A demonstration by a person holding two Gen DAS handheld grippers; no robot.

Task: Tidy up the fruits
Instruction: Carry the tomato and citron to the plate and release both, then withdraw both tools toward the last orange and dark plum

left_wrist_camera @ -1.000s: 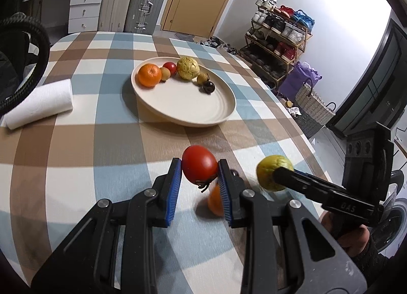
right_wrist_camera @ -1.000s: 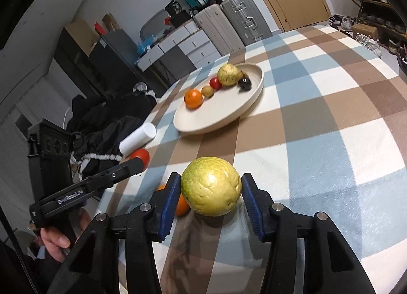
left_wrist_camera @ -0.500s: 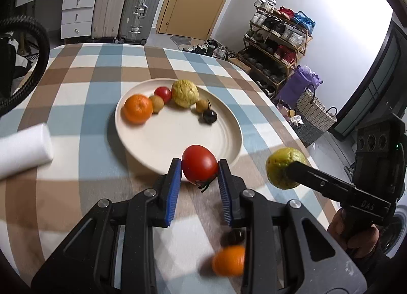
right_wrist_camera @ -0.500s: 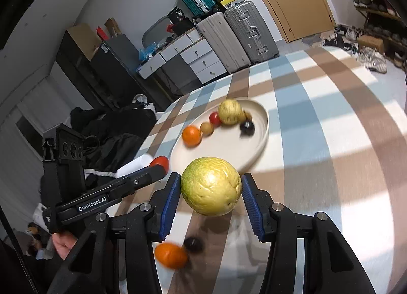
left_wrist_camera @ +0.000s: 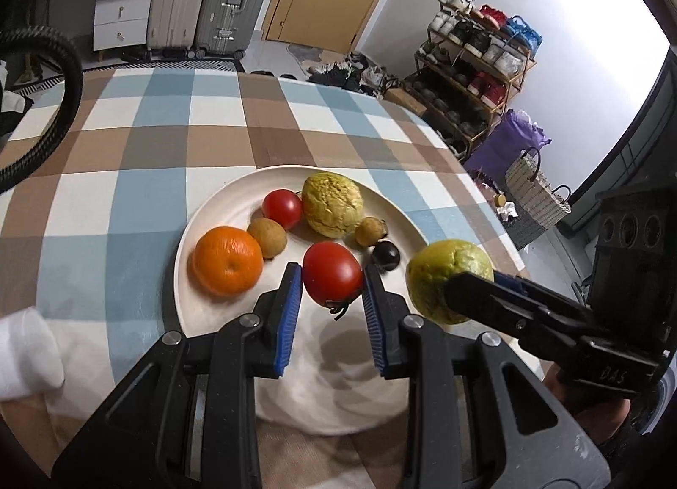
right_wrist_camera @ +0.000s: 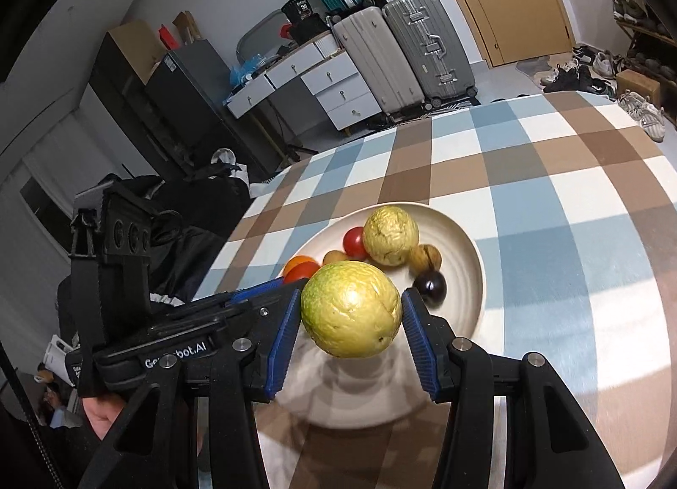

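A round cream plate with a low raised rim sits on the table, which is covered in a blue, brown and white checked cloth. In it lie an orange, a small tan fruit, a smooth red tomato, a big bumpy yellow-green guava, another small brown fruit and a glossy dark round fruit, all bunched in the far half. The near half of the plate is bare and blurred.

The left gripper pinches a second red tomato between its blue ribbed pads, held above the plate's middle, stem down. The right gripper clamps a second rough-skinned guava above the plate's near right part; in the left view it hangs over the plate's right rim. The two grippers are close side by side.

A white paper roll lies at the table's left edge. Open cloth stretches beyond the plate to the far edge.
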